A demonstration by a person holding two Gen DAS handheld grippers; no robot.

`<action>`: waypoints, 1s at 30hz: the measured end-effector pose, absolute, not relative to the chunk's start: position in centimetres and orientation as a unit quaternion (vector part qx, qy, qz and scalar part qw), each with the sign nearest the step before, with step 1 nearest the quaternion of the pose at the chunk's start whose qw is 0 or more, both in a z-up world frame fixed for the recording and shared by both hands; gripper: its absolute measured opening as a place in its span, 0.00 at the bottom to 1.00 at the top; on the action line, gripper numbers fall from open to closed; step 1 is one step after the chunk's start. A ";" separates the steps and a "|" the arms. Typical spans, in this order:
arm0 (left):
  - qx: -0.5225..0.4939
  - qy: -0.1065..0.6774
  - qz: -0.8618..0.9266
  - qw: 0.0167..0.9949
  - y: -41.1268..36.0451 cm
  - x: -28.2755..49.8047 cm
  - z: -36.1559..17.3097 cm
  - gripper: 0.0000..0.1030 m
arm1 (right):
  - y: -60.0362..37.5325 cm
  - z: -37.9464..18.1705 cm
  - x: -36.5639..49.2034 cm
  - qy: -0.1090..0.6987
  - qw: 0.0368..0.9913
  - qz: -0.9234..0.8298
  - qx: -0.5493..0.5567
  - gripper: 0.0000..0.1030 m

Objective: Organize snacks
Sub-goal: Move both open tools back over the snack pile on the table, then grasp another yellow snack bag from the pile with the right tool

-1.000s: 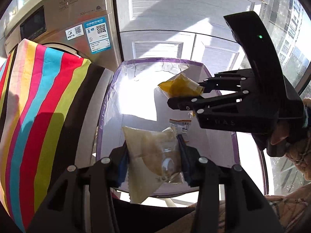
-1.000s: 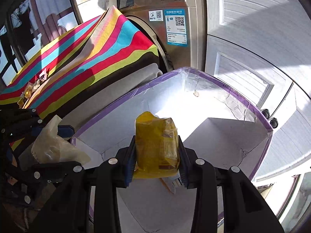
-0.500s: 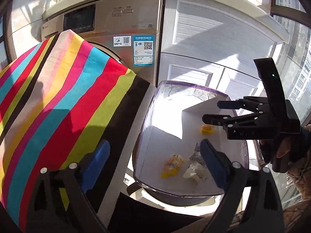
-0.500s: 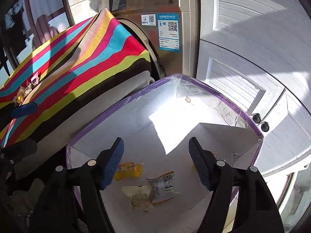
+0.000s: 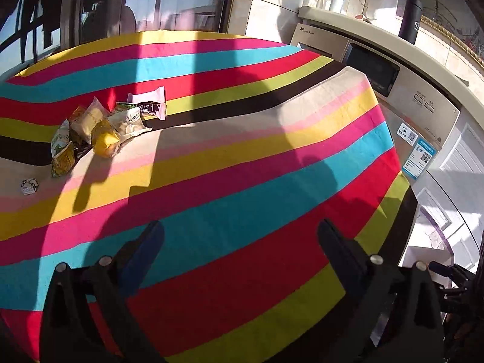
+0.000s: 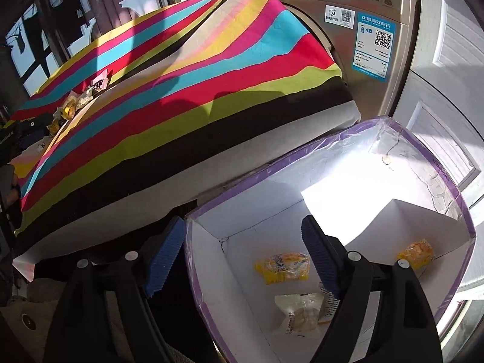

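Table: covered by a striped cloth (image 5: 242,157); cloth hangs over the edge on the box side, washer (image 6: 357,15) right behind its far corner.
Box: white cardboard box (image 6: 435,163) with purple tape on the rim, sits lower than the table, just beside the cloth's hanging edge, in front of white cabinet doors (image 6: 447,69). Sun patch on its far inner wall.
Left gripper (image 5: 242,251): over the table's near edge, pointing across the cloth. Jaws have just been opening and stand wide apart, nothing between them, only stripes showing through the gap.
Right gripper (image 6: 242,254): above the box's near-left corner, one blue pad outside the wall, the other over the inside. Jaws also just opened, spread, nothing pinched.
Snack pile (image 5: 99,124): still on the table, well apart from the left gripper, toward the far-left edge. Several packets touching or overlapping: yellow, pale, green-printed, one white-and-pink wrapper at the back.
Small round snack (image 5: 29,186): alone near the left edge, a bit apart from the pile.
Yellow packet (image 6: 282,267): on the box floor, near the middle.
Clear packet (image 6: 298,313): pale contents, box floor, just nearer than the yellow one, by the right pad.
Orange packet (image 6: 416,252): box floor, right corner, against the wall.
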State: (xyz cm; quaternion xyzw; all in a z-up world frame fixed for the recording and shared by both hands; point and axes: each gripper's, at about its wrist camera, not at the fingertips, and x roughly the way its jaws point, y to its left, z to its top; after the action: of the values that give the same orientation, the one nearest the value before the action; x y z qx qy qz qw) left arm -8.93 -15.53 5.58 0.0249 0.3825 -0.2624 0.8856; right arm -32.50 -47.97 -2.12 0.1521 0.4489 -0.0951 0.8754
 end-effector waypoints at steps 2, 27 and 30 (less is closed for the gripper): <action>0.007 0.384 -0.229 0.894 -12.6 -7.7 5.3 0.98 | -46.7 -2.0 -31.4 0.456 0.876 -0.086 0.131 0.76; -0.140 0.414 -0.088 0.895 3.9 -2.1 1.5 0.98 | -27.9 1.5 -2.5 0.441 0.886 0.120 0.075 0.83; -0.134 0.416 -0.088 0.895 3.4 -2.1 1.4 0.98 | -25.0 2.1 0.3 0.423 0.893 0.134 0.069 0.83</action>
State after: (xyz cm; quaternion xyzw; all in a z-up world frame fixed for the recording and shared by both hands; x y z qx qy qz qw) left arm -2.13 3.41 1.37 -0.1342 0.4157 -0.0881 0.8952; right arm 0.32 -24.96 2.12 0.0692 0.4231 0.1341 0.8934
